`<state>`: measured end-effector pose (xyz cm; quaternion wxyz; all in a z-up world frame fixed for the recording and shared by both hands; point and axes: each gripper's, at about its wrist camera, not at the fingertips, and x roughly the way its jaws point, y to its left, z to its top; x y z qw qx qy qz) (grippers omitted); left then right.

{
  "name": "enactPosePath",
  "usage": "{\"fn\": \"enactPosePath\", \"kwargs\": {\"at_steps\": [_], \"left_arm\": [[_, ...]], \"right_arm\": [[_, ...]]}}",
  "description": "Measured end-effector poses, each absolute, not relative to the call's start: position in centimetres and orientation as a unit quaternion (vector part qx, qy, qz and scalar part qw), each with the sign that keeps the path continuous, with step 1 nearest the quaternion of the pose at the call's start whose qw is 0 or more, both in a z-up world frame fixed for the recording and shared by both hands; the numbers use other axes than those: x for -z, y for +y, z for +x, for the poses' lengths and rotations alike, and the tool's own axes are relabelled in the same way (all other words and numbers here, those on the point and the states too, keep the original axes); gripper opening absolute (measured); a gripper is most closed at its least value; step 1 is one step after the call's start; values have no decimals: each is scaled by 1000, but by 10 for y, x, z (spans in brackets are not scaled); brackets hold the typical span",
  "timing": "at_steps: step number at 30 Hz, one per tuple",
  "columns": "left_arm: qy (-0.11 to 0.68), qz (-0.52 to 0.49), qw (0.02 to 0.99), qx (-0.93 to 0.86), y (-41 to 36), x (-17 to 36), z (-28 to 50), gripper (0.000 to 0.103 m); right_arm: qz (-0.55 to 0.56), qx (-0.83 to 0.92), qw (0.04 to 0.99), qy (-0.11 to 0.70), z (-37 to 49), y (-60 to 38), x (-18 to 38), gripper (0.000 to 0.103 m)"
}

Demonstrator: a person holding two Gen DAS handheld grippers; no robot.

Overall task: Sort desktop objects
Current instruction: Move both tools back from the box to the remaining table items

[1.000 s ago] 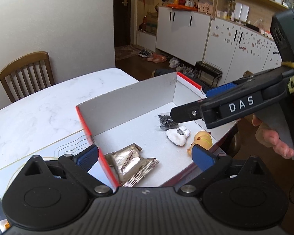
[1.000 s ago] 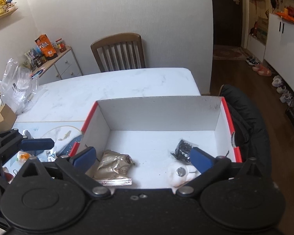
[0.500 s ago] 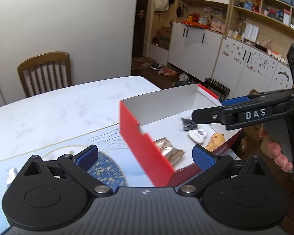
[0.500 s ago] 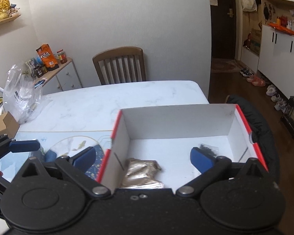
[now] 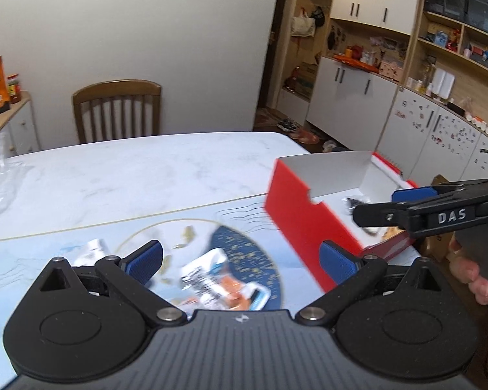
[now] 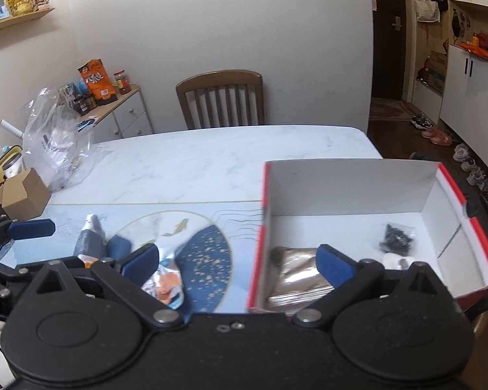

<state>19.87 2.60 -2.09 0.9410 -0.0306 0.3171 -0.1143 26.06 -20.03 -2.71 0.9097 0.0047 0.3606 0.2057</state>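
A red box with a white inside (image 5: pixel 296 208) (image 6: pixel 348 182) stands on the table's right side. In it lie a gold foil packet (image 6: pixel 296 276), a small black bag (image 6: pixel 395 239) and a white item (image 6: pixel 395 261). On the blue mat (image 6: pixel 208 247) lie a white-orange-blue packet (image 5: pixel 218 279) (image 6: pixel 166 282) and a dark tube-like packet (image 6: pixel 88 243). My left gripper (image 5: pixel 240 260) is open and empty above the mat, over the packet. My right gripper (image 6: pixel 237 260) is open and empty over the box's left wall; it also shows in the left wrist view (image 5: pixel 406 208).
A wooden chair (image 6: pixel 221 100) stands at the table's far side. A clear plastic bag (image 6: pixel 55 143) and a small cardboard box (image 6: pixel 21 195) sit at the far left. A side cabinet (image 6: pixel 120 113) holds snacks. The marble tabletop (image 5: pixel 130 169) stretches behind the mat.
Both grippers have swung left, away from the box interior toward the mat. The packets on the mat have come into view. Both stay open and empty.
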Motion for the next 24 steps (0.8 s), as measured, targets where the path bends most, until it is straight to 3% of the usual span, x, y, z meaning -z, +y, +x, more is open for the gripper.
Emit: {"fn": "enactPosePath", "kwargs": {"at_steps": [11, 24], "left_arm": [[335, -16, 937, 100, 80, 49, 173, 103], [370, 18, 922, 108, 93, 88, 151, 103]], "right_arm": [[-17, -206, 905, 372, 246, -157, 44, 103], [-33, -206, 892, 400, 242, -119, 75, 100]]}}
